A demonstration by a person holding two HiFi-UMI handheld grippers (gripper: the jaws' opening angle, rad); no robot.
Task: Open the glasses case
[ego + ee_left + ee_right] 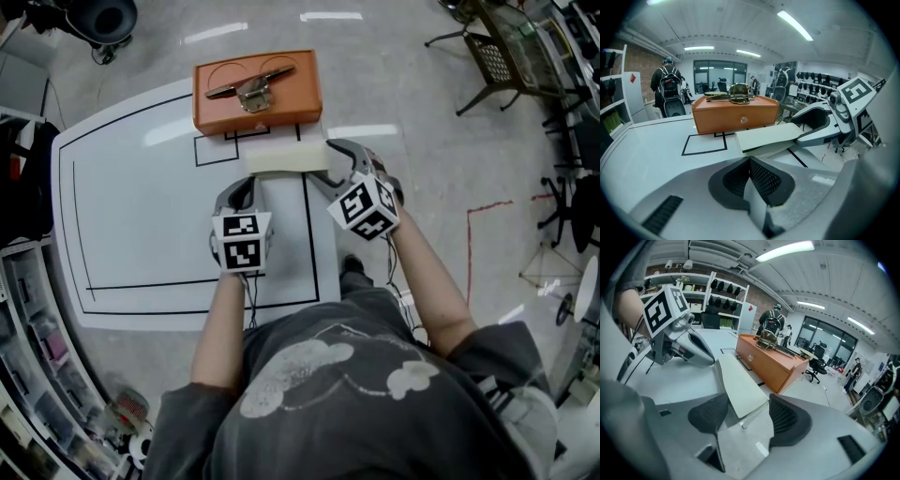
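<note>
Cream, flat and oblong, one glasses case (286,157) lies on the white counter (141,216) before one orange box (258,108) in our head view. In the left gripper view we see the left hand-held gripper (750,161) pinched together, empty. In the right gripper view, the right hand-held gripper (745,411) gapes wide, its two mesh pads (710,416) flanking the case's end.

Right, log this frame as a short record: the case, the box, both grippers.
glasses case: cream, flat on the table, just in front of the orange box
case lid: lying low, not swung up
glasses: on top of the box
left gripper: jaws together, empty, short of the case
right gripper: jaws apart, astride one end of the case
</note>
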